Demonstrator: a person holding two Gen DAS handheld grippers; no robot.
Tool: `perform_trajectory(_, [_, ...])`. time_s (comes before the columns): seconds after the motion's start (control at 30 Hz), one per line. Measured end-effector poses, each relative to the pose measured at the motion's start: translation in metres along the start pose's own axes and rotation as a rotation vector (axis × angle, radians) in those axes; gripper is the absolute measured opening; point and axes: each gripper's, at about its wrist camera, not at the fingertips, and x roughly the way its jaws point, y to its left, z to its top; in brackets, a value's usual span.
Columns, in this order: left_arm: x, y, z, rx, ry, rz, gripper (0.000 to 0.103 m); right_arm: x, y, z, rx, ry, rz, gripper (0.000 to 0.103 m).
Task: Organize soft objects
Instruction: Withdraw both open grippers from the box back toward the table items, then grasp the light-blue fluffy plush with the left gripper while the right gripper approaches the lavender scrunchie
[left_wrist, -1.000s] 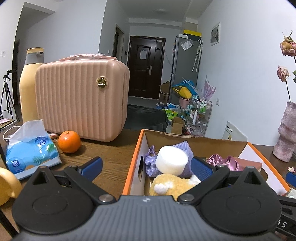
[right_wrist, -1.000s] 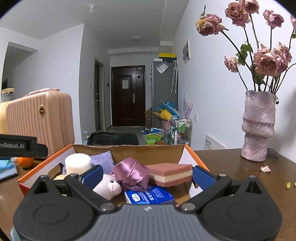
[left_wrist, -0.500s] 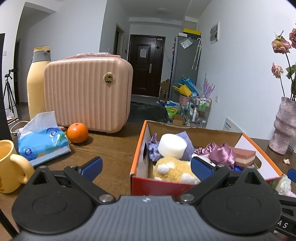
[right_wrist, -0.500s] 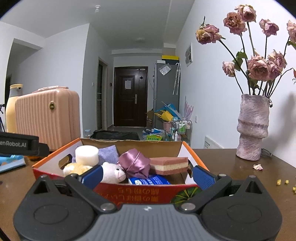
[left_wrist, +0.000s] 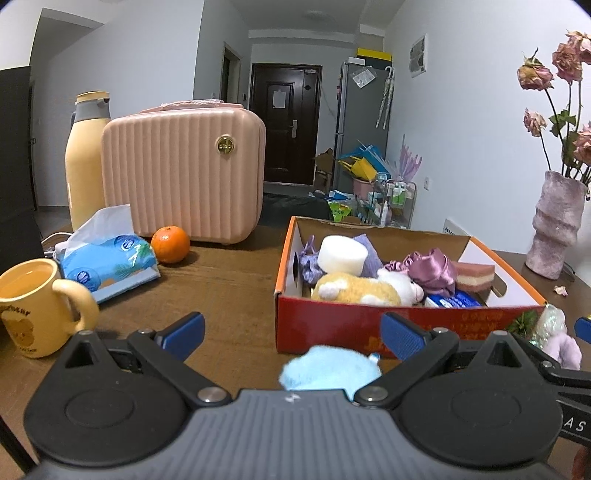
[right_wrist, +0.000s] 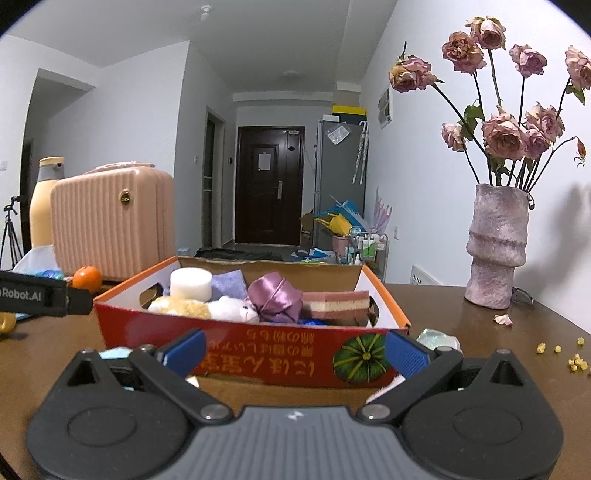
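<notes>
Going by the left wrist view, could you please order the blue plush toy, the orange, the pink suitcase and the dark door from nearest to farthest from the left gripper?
1. Blue plush toy: on the table right at the left gripper, between its open fingers.
2. Orange: farther back, to the left.
3. Pink suitcase: just behind the orange.
4. Dark door: at the hallway's far end.
</notes>
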Motion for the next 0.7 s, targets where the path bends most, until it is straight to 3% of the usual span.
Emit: perform_trajectory(0.7, [-0.029, 0.010, -0.024, 0.025, 0.061, -0.021, 0.103, -0.023, -0.010, -0.012, 0.010, 0.051, 0.006, 0.103])
